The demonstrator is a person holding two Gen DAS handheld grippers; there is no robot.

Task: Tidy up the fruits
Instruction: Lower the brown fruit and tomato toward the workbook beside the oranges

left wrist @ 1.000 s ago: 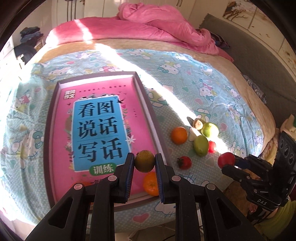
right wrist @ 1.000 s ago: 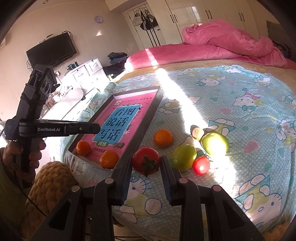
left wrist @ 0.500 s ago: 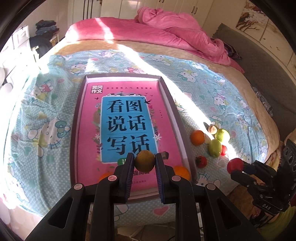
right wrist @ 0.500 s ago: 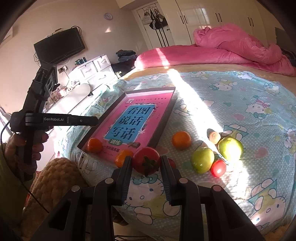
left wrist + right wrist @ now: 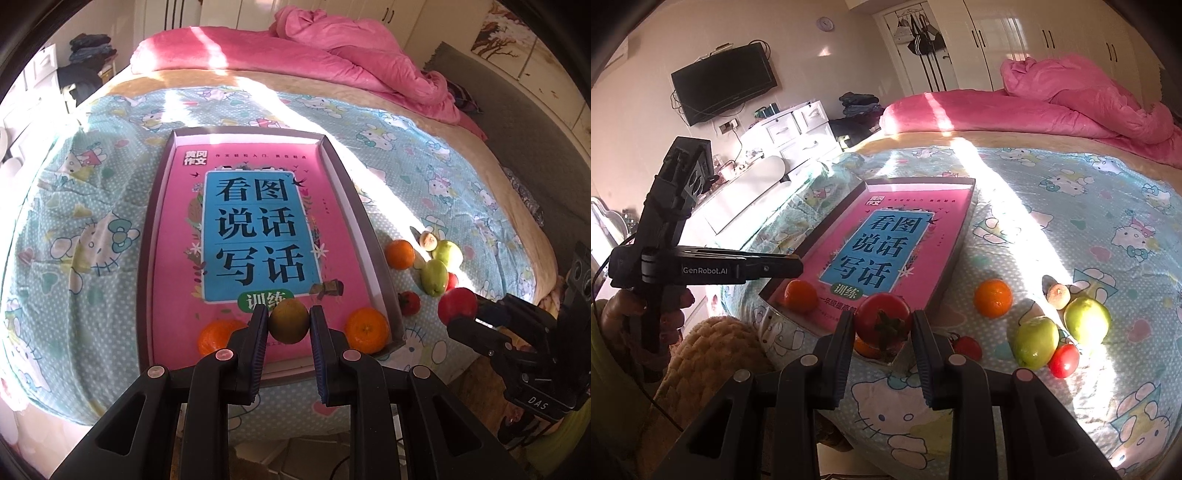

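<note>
My left gripper [image 5: 289, 325] is shut on a brownish-green round fruit [image 5: 288, 320], held above the near end of the shallow tray [image 5: 373, 236] lined with a pink book. Two oranges [image 5: 367, 330] [image 5: 214, 336] lie in the tray's near end. My right gripper [image 5: 882, 328] is shut on a red tomato [image 5: 882, 320], held over the tray's near right corner; it also shows in the left wrist view [image 5: 458, 305]. On the bedsheet right of the tray lie an orange [image 5: 993, 298], two green fruits [image 5: 1036, 342] [image 5: 1086, 319], small red tomatoes [image 5: 1063, 361] [image 5: 967, 348] and a small brown fruit [image 5: 1058, 295].
The tray lies on a round bed with a Hello Kitty sheet [image 5: 88, 229]. A pink quilt [image 5: 332, 44] is heaped at the far side. The bed's near edge drops to the floor [image 5: 295, 454]. A knitted cushion [image 5: 713, 350] and white drawers [image 5: 790, 129] stand left of the bed.
The left gripper with its fruit has shifted left across the tray to its near middle. The right gripper with the tomato has moved left toward the tray's near corner.
</note>
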